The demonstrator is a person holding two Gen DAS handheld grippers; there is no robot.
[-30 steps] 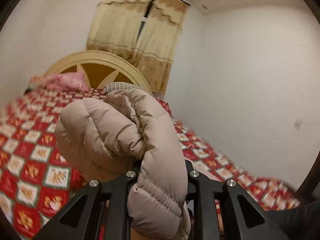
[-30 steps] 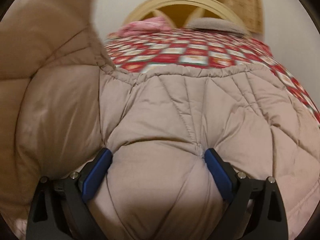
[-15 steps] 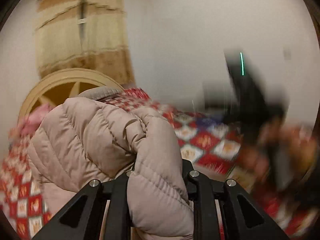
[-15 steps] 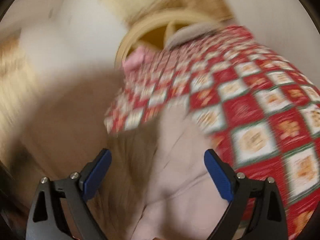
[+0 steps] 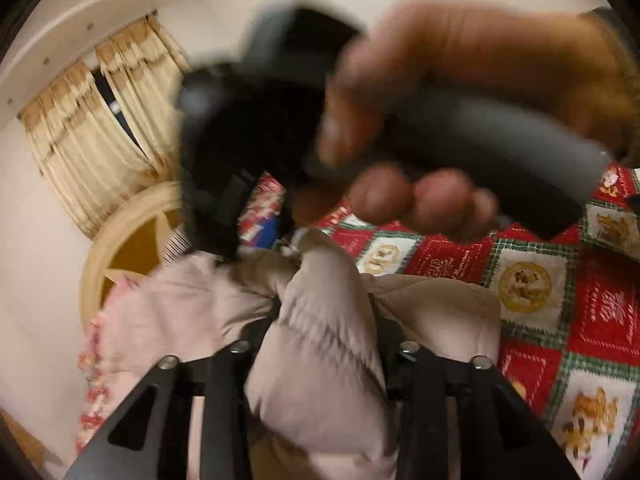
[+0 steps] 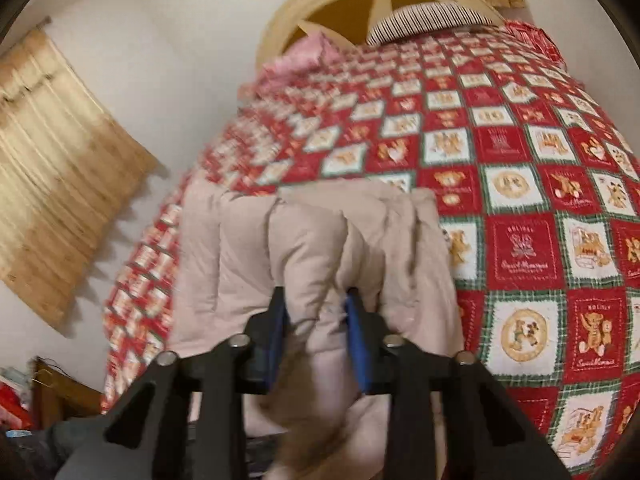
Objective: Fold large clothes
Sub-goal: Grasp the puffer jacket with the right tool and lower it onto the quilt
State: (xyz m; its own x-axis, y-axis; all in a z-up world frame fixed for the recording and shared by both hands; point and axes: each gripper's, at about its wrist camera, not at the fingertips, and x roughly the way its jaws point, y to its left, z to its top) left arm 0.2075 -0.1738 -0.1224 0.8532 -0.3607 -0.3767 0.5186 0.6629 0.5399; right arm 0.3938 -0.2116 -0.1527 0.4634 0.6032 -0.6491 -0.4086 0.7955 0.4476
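A beige quilted puffer jacket point(image 6: 316, 240) lies bunched on the red patchwork bedspread point(image 6: 520, 184). My right gripper point(image 6: 316, 300) is shut on a thick fold of it, the blue pads pressing each side. My left gripper point(image 5: 324, 312) is shut on another fold of the jacket point(image 5: 320, 360). In the left wrist view the right gripper's black body point(image 5: 248, 140) and the hand holding it point(image 5: 460, 100) pass close in front, blurred.
A cream wooden headboard point(image 6: 360, 4), a striped pillow point(image 6: 424, 20) and a pink pillow point(image 6: 304, 56) are at the bed's far end. Curtains point(image 5: 92, 120) hang behind. A wooden panel point(image 6: 52, 176) leans on the left wall. Clutter point(image 6: 16, 400) sits low left.
My right gripper was open over the jacket and has now shut on a fold. Both grippers swung fast, and the right hand now crosses just in front of the left camera.
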